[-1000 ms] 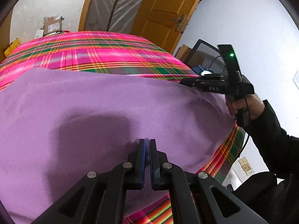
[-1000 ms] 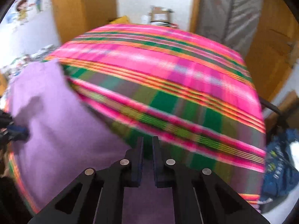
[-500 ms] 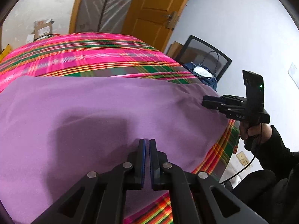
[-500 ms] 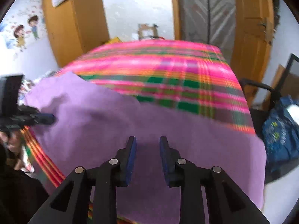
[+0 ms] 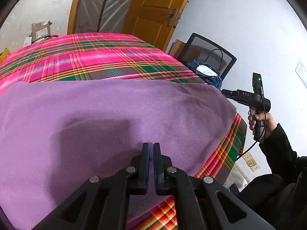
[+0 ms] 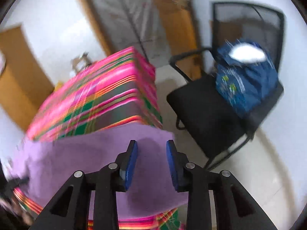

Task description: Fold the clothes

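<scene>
Tongs of the right hand now stand apart; a second ago they were together on the purple cloth, so its corner is released. Left tongs are together at 6 o'clock; whether they pinch cloth, I cannot tell. One cloth lies flat on one plaid bed; one chair at 2 o'clock.

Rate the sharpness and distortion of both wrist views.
Left wrist: sharp, fisheye bends the pink plaid bedcover; a shadow darkens the purple fleece cloth. Right wrist: motion blur smears the bedcover and black mesh chair; only the right tool is crisp.
</scene>
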Motion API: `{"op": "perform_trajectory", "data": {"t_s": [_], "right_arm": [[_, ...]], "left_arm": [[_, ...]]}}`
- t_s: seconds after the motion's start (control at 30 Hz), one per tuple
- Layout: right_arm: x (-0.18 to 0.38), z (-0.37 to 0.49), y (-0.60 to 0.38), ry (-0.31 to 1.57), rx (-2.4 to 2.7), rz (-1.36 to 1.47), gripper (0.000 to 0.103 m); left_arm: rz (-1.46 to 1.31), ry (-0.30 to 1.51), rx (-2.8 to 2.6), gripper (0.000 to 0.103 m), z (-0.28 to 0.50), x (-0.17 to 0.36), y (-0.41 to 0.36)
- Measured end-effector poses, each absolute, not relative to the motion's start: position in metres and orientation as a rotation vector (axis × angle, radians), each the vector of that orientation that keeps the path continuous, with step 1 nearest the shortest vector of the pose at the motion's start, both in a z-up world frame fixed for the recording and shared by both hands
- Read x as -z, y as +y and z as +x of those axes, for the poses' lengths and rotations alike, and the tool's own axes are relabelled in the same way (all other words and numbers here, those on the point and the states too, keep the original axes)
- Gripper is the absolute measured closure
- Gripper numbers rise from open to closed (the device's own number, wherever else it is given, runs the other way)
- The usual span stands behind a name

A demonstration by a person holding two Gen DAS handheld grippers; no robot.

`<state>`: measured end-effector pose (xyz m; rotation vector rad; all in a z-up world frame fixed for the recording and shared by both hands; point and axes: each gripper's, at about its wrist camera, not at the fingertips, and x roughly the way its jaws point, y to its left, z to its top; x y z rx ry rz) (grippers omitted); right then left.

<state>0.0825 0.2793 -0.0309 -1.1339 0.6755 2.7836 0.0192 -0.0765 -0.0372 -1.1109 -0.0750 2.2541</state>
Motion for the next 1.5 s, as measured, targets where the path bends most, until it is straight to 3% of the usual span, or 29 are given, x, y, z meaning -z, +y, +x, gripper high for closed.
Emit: {"op": "perform_trajectory", "data": {"t_s": [0.07, 0.27, 0.47, 0.53, 0.6, 1.03, 1.17, 1.23, 1.27, 1.5], "right_arm": [[0.038, 0.082, 0.295, 0.835, -2.768, -1.132, 0.059], [0.061, 0.062, 0.327, 1.259, -2.739, -1.194, 0.058], [0.085, 0.046, 0.347, 1.545, -2.649, -1.295, 0.058], [0.085, 0.044, 0.347, 1.547, -2.664, -1.307, 0.065], [0.080, 0.042, 0.347, 1.494, -2.694, -1.307, 0.092], [0.056, 0.044, 0.364, 1.241, -2.742, -1.130, 0.100], [0.069, 0.056, 0.379, 1.342, -2.647, -1.110, 0.092], [0.081, 0.071, 0.386, 1.479, -2.592, -1.105, 0.073], [0.088, 0.080, 0.389, 1.551, -2.563, -1.104, 0.056], [0.122, 0.117, 0.375, 1.768, -2.458, -1.191, 0.054]], "left_arm": [[-1.114, -0.071, -2.249, 0.101, 0.018, 0.038, -0.074], [-1.116, -0.063, -2.236, 0.101, 0.015, 0.038, -0.065], [-1.126, -0.067, -2.234, 0.101, 0.013, 0.039, -0.061], [-1.128, -0.068, -2.234, 0.101, 0.013, 0.040, -0.060], [-1.129, -0.067, -2.232, 0.101, 0.012, 0.040, -0.058], [-1.128, -0.058, -2.218, 0.101, 0.007, 0.039, -0.048], [-1.126, -0.057, -2.217, 0.101, 0.007, 0.038, -0.047], [-1.128, -0.058, -2.215, 0.101, 0.006, 0.038, -0.047], [-1.130, -0.058, -2.214, 0.101, 0.006, 0.038, -0.047], [-1.128, -0.038, -2.193, 0.101, 0.005, 0.038, -0.038]]}}
